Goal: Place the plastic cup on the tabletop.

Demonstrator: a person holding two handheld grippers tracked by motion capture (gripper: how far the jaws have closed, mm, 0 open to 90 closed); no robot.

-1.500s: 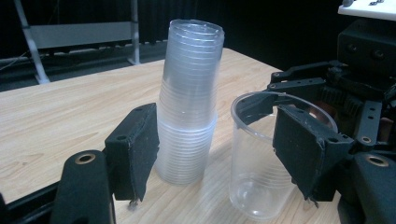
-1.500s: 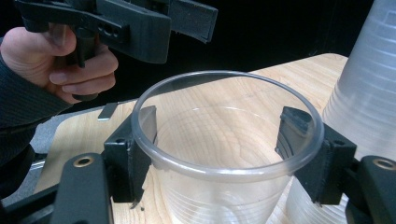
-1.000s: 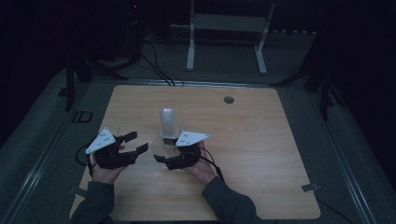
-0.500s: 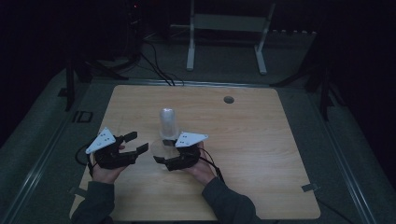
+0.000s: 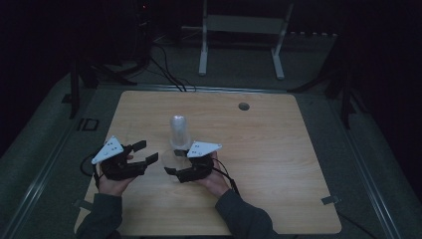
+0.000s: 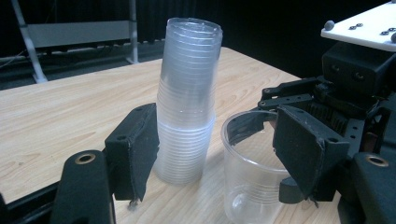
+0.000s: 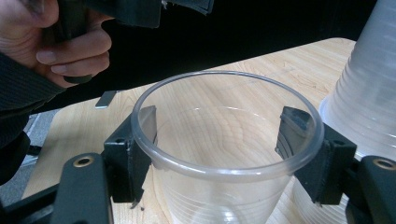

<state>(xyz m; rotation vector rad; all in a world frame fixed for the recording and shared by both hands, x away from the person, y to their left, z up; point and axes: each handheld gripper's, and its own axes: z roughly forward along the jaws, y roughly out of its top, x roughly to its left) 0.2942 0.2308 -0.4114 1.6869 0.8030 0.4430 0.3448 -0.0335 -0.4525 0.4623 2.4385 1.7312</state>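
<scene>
Single clear cup (image 7: 224, 154) stands upright just beside the cup stack (image 6: 187, 98), toward the person. Right gripper (image 7: 224, 140) clamps it below the rim. Left gripper (image 6: 215, 154) apart, empty, facing the stack. Cup likely light, thin, crushable: grip gently, near the stiffer rim.
</scene>
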